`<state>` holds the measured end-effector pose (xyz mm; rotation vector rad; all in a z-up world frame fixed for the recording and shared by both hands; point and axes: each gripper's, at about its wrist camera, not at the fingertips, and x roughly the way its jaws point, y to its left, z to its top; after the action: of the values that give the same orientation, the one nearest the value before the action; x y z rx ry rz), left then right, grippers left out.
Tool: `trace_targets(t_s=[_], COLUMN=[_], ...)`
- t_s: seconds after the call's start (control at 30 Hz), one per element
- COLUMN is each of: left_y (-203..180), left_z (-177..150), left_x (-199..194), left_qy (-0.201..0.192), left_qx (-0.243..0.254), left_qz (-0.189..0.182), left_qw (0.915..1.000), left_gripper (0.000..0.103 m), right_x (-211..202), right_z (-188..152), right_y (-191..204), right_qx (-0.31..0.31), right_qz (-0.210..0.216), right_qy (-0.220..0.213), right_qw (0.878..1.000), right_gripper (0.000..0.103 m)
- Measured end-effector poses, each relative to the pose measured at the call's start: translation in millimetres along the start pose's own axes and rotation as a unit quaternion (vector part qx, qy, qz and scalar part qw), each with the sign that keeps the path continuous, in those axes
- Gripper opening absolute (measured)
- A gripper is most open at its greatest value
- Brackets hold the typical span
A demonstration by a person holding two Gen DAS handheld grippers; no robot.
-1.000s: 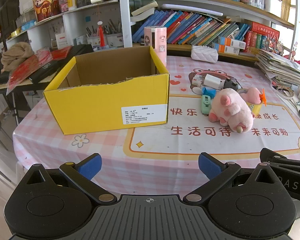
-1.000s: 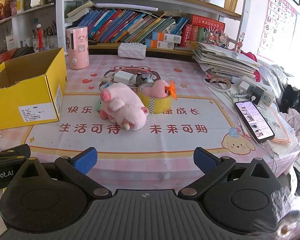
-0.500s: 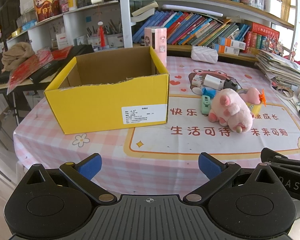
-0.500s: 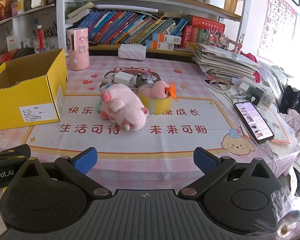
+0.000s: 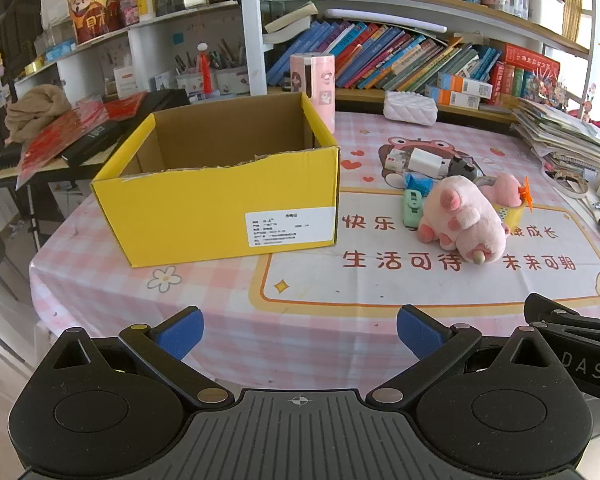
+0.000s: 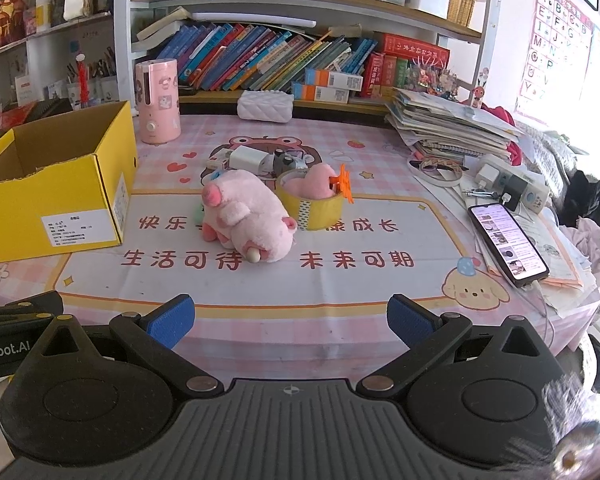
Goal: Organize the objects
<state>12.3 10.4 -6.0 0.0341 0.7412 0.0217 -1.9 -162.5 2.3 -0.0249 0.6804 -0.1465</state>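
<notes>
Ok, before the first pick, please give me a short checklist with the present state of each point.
1. Right tongs open and holding nothing: ok.
2. Left tongs open and holding nothing: ok.
3. Yellow box open on top, upright: ok.
4. Room inside the box: cannot tell, its floor is hidden behind the front wall.
5. Pink plush pig free on top for a grasp: ok.
6. Pig clear of neighbours: not ok, the yellow tape roll sits right against it.
</notes>
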Motion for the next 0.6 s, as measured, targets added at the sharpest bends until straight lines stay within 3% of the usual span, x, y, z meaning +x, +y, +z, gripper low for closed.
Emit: trace_targets(t_s=[0.6], left_y=[1.4], left_z=[-1.7], left_x=[-5.9], left_qy=[-0.002], left_qx=[0.001], left_qz=[-0.003], left_qw=[1.0000], left_gripper=[0.103], right_x=[-3.6], right_z=[0.6], right_y=[-1.2], right_qx=[0.002], right_qz=[0.001], right_qy=[-0.002], right_qw=[1.000], right_gripper=[0.102])
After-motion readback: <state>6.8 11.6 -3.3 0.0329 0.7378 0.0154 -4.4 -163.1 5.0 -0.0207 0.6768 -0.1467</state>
